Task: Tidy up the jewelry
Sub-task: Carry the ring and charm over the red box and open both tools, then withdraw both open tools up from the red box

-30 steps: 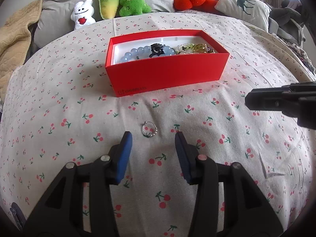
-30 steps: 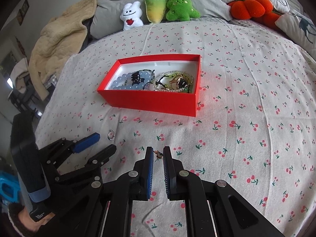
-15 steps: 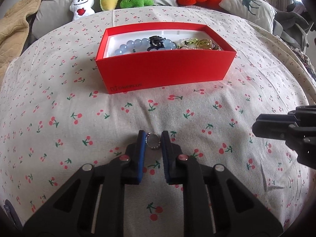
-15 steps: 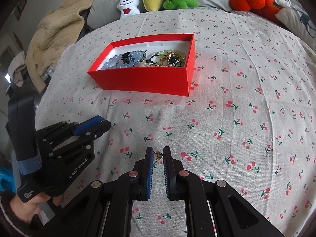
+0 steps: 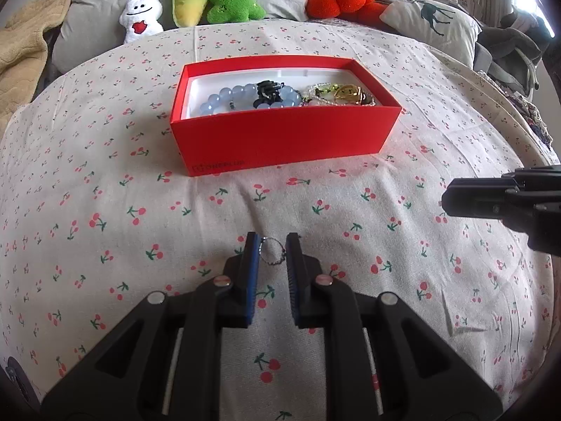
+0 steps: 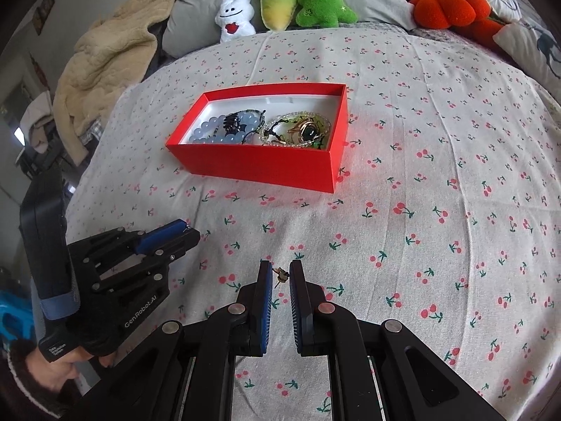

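Two grippers, each closed on a small piece of jewelry above the cherry-print bedspread [image 5: 105,175].

Left to right: the left gripper [image 5: 272,245], wide apart around the ring a second ago, has since narrowed and now pinches the small silver ring [image 5: 271,251] between its blue pads, just short of the red box [image 5: 280,140]. That box already holds blue beads [image 5: 242,96] and a gold-green tangle [image 5: 342,93]. The right gripper [image 6: 280,275] is unchanged, nearly together and clamped on a tiny gold earring [image 6: 280,274], well in front of the box.
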Motion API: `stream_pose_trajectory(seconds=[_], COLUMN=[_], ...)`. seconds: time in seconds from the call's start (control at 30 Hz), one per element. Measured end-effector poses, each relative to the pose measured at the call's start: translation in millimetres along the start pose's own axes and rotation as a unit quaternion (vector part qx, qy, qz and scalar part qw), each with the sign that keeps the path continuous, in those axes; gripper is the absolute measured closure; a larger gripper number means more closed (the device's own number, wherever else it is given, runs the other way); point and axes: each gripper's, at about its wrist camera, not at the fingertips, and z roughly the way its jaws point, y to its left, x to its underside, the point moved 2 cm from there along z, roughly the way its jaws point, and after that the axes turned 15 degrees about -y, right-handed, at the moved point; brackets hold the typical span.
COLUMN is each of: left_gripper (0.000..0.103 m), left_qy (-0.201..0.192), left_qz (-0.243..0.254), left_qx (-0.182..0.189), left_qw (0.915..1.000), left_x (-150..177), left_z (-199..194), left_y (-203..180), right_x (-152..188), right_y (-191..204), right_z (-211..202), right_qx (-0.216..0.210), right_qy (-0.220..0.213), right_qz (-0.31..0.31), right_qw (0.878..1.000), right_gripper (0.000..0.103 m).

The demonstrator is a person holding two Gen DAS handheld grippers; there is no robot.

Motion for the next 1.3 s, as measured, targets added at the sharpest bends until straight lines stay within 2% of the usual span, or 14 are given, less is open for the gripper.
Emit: stream_pose_trajectory(seconds=[0.27, 0.47, 0.83, 1.0, 1.13, 1.2, 1.3], left_gripper=[0.086, 0.086, 0.083, 0.045, 0.032, 0.022, 0.016], left_qy=[-0.026, -0.040, -0.039, -0.041, -0.032, -0.026, -0.010], left_qz=[0.007, 0.002, -0.025, -0.032, -0.049, -0.059, -0.066], left_qx=[0.003, 0.000, -0.012, -0.018, -0.027, -0.037, -0.055], left_qw=[0.9996, 0.9992, 0.9989, 0.9985, 0.9979, 0.9973, 0.9963], left_x=[-41, -74, -98, -100, -100, -97, -89], left_z=[-6, 7, 43, 37, 25, 17, 4], left_y=[5, 14, 27, 30, 35, 37, 37], right_x=[-39, -66, -93, -94, -90, -86, -79], right_y=[3, 3, -11, -20, -23, -24, -23], right_z=[4, 20, 50, 57, 49, 41, 27], right_qx=[0.011, 0.018, 0.020, 0.003, 0.004, 0.007, 0.022], right_qy=[-0.026, -0.036, -0.037, -0.017, -0.012, -0.011, -0.004], right_qz=[-0.012, -0.014, 0.007, 0.033, 0.046, 0.051, 0.043], right_qw=[1.000, 0.999, 0.999, 0.999, 0.999, 0.999, 0.999], right_gripper=[0.093, 0.093, 0.092, 0.088, 0.087, 0.084, 0.073])
